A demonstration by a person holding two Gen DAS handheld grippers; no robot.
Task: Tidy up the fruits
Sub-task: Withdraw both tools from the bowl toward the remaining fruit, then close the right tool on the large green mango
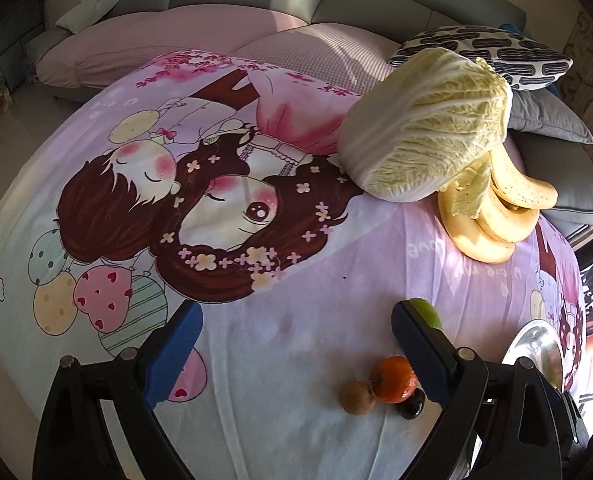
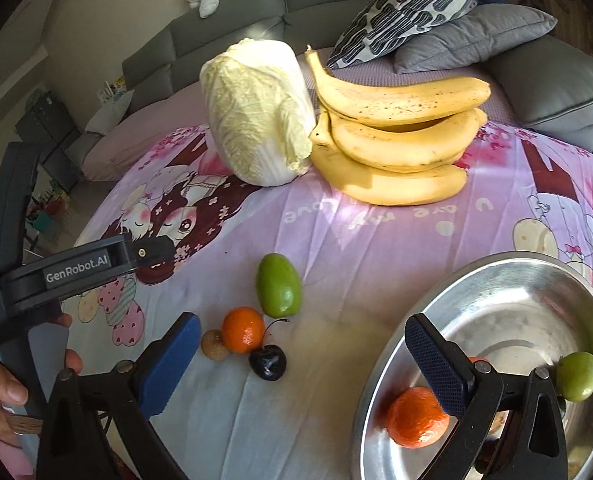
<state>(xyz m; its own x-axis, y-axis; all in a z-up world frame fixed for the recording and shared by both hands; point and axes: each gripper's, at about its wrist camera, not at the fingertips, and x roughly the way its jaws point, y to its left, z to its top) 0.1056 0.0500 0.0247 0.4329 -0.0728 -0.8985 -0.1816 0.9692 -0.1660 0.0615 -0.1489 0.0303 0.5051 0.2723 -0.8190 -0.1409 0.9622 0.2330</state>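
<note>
On the cartoon-print cloth lie a green fruit (image 2: 278,290), a small orange (image 2: 243,329), a dark cherry (image 2: 267,362) and a small brown fruit (image 2: 215,345). The orange (image 1: 394,379), brown fruit (image 1: 357,397) and cherry (image 1: 412,404) also show in the left wrist view. A steel bowl (image 2: 516,280) at the right holds an orange (image 2: 415,424) and a green fruit (image 2: 578,376). A banana bunch (image 2: 400,140) lies behind. My right gripper (image 2: 302,350) is open and empty, above the cloth between the fruits and the bowl. My left gripper (image 1: 296,340) is open and empty, left of the small fruits.
A napa cabbage (image 2: 256,116) stands next to the bananas. Cushions (image 2: 472,36) and a grey sofa (image 2: 556,80) lie behind. The bowl's rim (image 1: 536,340) shows at the right in the left wrist view. A hand (image 2: 0,392) holds the left gripper's handle.
</note>
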